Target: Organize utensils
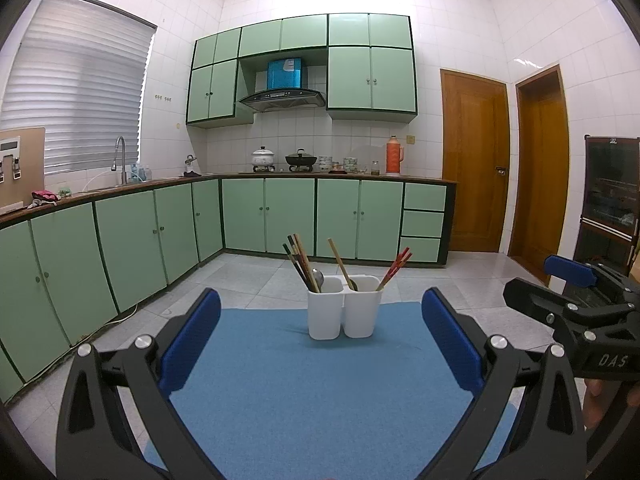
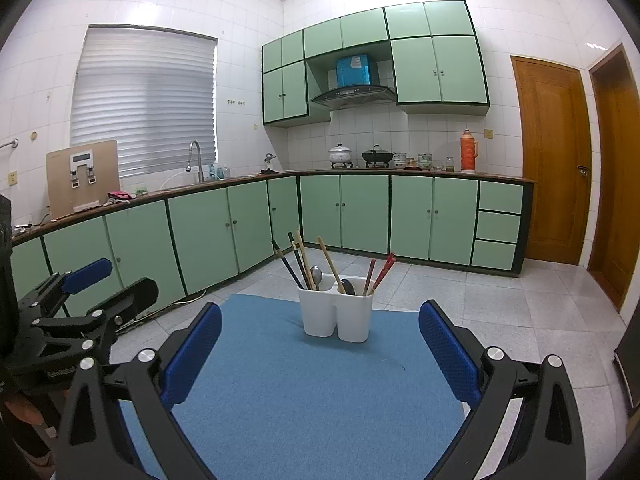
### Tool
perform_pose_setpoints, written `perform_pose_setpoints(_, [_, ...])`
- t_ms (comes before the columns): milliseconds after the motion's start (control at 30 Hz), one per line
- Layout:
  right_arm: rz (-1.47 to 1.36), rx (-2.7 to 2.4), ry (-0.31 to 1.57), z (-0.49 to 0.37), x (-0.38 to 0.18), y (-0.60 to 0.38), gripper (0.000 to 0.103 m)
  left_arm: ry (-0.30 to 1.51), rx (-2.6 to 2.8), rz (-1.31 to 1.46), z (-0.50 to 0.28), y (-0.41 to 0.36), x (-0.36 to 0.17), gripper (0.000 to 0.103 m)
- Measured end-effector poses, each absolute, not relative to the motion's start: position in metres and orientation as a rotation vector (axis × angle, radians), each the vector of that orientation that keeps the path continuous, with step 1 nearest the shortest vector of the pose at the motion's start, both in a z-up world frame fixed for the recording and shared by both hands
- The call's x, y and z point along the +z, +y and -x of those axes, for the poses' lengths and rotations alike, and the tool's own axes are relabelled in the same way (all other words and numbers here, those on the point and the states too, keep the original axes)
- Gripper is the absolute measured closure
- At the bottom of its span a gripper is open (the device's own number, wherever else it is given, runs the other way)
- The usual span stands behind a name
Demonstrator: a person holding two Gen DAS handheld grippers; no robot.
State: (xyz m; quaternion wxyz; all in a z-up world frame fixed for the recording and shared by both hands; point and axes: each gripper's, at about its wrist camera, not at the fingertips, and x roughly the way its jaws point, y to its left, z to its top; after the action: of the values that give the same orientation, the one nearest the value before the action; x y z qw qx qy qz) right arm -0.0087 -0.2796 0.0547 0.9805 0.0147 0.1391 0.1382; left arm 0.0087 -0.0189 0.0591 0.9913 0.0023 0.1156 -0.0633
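White utensil caddy point(image 1: 343, 312) ahead between both hand-held grippers point(image 1: 320, 344) point(image 2: 320, 344), wide open, empty

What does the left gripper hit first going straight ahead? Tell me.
Likely the white holder on the blue mat. It stands between the open left gripper fingers' line, nothing before it. Depth is unclear, and the tilted chopsticks may come first.
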Motion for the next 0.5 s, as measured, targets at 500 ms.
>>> perform_pose_setpoints(500, [-0.027,0.281,0.281,0.0075,0.0554,-0.2767,0.006,0.235,-0.125,-0.003,-0.0080,-0.0188,0.0582,0.005])
